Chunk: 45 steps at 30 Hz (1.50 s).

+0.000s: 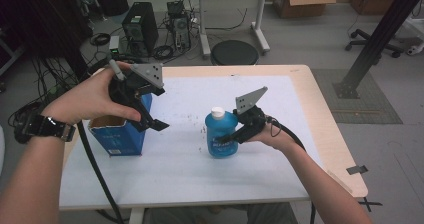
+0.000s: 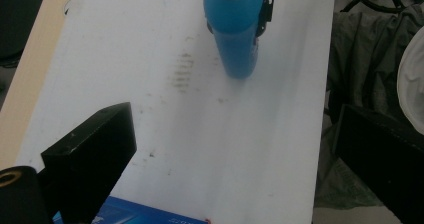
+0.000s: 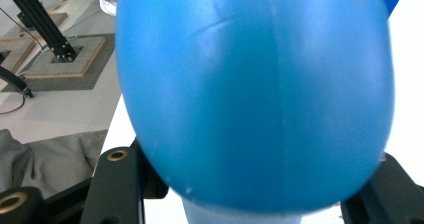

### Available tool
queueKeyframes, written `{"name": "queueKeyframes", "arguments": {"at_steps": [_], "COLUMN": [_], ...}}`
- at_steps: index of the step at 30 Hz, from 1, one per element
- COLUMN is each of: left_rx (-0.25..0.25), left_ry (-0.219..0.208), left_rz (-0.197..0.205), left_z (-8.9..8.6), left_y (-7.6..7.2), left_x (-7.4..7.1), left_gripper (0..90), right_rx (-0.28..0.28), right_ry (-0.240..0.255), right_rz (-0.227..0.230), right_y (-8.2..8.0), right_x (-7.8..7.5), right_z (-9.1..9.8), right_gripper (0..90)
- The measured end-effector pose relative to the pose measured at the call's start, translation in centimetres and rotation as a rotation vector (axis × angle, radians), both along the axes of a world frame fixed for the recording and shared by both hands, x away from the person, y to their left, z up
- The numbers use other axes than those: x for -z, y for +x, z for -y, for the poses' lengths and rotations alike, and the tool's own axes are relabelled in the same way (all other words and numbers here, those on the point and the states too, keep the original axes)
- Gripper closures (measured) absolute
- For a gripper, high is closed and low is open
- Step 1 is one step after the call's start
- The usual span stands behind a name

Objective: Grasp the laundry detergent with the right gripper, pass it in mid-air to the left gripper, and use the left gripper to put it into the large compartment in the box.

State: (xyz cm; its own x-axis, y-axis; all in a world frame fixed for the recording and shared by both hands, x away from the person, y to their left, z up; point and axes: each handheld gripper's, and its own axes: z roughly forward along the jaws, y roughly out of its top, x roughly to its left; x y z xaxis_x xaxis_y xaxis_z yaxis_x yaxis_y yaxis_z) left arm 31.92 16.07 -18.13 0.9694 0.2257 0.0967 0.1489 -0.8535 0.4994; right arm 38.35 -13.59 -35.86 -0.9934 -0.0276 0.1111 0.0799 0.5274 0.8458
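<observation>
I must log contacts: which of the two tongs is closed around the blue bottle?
The right tongs grip the blue bottle on both sides. The left tongs are open above the blue box, holding nothing.

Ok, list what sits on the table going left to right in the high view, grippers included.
Blue box → left gripper, held above the box's right side → blue bottle with a white cap → right gripper, its jaws around the bottle's right side.
</observation>
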Motion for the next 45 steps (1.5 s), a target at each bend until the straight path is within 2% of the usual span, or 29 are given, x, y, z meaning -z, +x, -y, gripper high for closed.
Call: {"name": "queueKeyframes", "arguments": {"at_steps": [12,21,34,41,45], "left_rx": [-0.005,-0.022,-0.02,-0.015,-0.017], "left_ry": [0.009,0.016,0.029,0.051,0.078], "left_rz": [0.02,0.019,0.015,0.008,-0.001], "left_z": [0.5,1.0,1.7,2.4,2.8], "left_y": [-0.2,-0.4,-0.5,-0.5,-0.5], "left_x": [-1.3,-2.4,-3.0,-3.0,-2.8], "left_gripper": [3.5,3.6,3.6,3.6,3.6], "right_rx": [-0.03,-0.068,-0.132,-0.156,-0.163], "right_ry": [-0.013,-0.019,-0.026,-0.041,-0.049], "right_rz": [0.047,0.071,0.096,0.098,0.097], "right_y": [0.1,-0.3,-1.4,-1.7,-1.9], "right_x": [-5.2,-7.9,-9.8,-10.2,-10.3], "right_z": [-1.5,-3.3,-6.3,-8.2,-8.8], "right_gripper": [42.3,42.3,42.4,42.4,42.4]}}
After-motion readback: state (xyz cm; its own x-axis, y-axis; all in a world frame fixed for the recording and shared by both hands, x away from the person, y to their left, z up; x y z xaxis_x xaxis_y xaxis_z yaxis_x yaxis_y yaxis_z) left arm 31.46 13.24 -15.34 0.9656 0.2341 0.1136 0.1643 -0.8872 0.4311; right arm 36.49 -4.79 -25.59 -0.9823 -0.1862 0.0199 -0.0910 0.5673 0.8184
